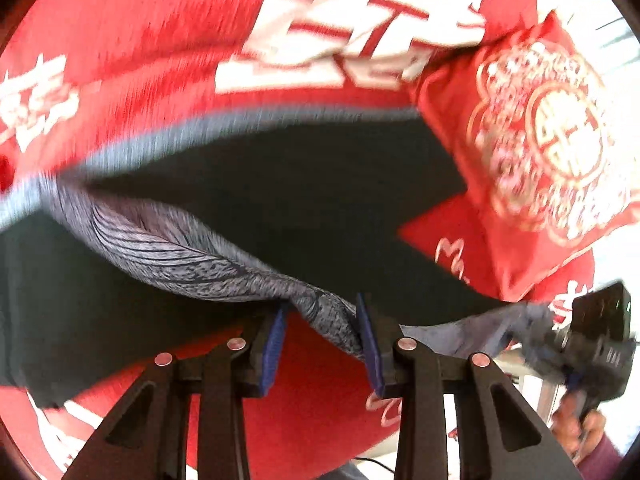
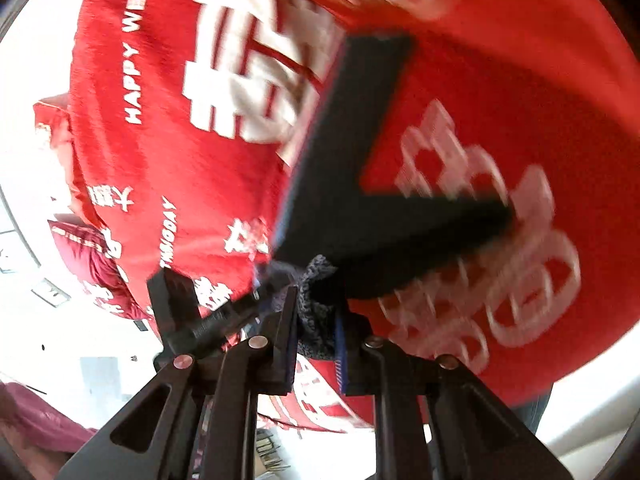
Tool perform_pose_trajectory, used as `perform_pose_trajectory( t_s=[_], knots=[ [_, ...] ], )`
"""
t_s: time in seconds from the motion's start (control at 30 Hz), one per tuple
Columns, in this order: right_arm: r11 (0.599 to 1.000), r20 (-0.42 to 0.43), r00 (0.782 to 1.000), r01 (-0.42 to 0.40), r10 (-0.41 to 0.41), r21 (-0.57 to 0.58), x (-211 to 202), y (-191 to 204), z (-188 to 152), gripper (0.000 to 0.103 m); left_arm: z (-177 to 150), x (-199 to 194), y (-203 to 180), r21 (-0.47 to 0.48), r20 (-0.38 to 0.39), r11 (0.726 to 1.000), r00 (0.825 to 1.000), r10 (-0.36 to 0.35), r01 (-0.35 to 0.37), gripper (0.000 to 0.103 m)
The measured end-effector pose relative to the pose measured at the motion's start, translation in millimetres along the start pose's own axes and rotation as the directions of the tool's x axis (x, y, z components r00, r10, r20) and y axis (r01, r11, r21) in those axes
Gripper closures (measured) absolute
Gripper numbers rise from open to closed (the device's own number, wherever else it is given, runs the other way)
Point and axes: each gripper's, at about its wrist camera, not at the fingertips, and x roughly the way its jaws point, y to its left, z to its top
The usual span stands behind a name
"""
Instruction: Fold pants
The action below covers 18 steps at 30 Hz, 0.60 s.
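The black pants with a grey patterned waistband hang stretched above a red bed cover. My left gripper is shut on a bunch of the waistband between its blue pads. From there the waistband runs right to the black body of the right gripper, held by a hand. In the right wrist view, my right gripper is shut on bunched grey waistband. The two pant legs spread away from it in a dark V.
The red bed cover carries large white characters and lettering. A red cushion with a gold pattern lies at the right, partly over the pants' far side. Bright floor and room edges show at the left. Both views are motion-blurred.
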Motion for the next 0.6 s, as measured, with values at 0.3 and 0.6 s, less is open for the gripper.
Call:
perform_pose_trajectory(
  t_s=[0.3,0.6],
  knots=[
    [0.974,0.042,0.988,0.153,-0.148,-0.165,29,58,141,0.080,79,-45,13,0.036,0.227,0.984,0.961,0.160,-0.172,0.034],
    [0.830,0.142,0.904,0.428,-0.404,-0.357,54,85,140,0.027,44,-3,98,-0.130,0.044,0.912,0.917,0.397,-0.389,0.034]
  ],
)
